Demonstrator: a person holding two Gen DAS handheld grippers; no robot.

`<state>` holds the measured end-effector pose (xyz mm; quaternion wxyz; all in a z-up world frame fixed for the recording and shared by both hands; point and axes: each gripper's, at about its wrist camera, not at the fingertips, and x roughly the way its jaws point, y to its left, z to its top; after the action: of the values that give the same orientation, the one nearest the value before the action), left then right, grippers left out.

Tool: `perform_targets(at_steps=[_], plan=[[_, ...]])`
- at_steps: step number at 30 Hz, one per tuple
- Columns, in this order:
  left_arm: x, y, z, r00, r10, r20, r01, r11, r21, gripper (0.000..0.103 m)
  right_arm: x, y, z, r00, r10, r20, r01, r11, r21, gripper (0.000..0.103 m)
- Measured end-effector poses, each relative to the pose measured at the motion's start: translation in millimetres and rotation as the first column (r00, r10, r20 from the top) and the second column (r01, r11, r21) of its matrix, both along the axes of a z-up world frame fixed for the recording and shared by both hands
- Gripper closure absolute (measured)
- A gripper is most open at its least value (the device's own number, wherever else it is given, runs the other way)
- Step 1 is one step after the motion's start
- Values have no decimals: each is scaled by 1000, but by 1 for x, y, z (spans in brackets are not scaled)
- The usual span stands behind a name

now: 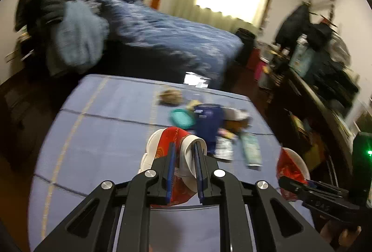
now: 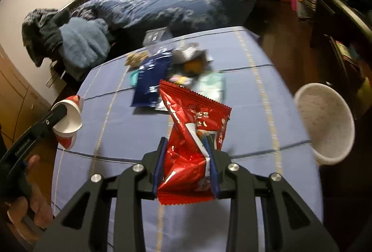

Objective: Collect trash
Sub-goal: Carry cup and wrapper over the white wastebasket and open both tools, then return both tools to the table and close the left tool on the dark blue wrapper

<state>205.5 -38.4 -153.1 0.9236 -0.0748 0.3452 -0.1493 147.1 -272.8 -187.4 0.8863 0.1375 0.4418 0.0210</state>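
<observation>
Presently, a red-and-white paper cup (image 1: pixel 179 154) is clamped between the narrow jaws of the left hand-held gripper (image 1: pixel 183 147), raised above the bench (image 1: pixel 97 135). A red snack wrapper (image 2: pixel 193 131) is pinched in the right hand-held gripper (image 2: pixel 186 147). Ahead of both lies a blurred heap of wrappers (image 2: pixel 153 80). A white bowl (image 2: pixel 325 126) sits right of the right one.

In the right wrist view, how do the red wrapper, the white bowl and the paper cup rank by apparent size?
1. red wrapper, though nearest the camera
2. white bowl
3. paper cup
</observation>
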Motion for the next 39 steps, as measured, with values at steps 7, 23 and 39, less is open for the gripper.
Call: perform_targets(at_steps=[7,23,39], plan=[[4,-116,8,970,-241,16,241,971,-5,87,-31,-76,9,989,-146,34,147,989,-25,70],[40,-361,-13,805,-589,-73,589,808,-23,87,-27,-257,-38,905,-426,1,426,903,49,70],[54,-346,-18,873,-482,-67,480,876,-48,18,-22,-281,-73,893,-450,-19,450,893,-15,45]])
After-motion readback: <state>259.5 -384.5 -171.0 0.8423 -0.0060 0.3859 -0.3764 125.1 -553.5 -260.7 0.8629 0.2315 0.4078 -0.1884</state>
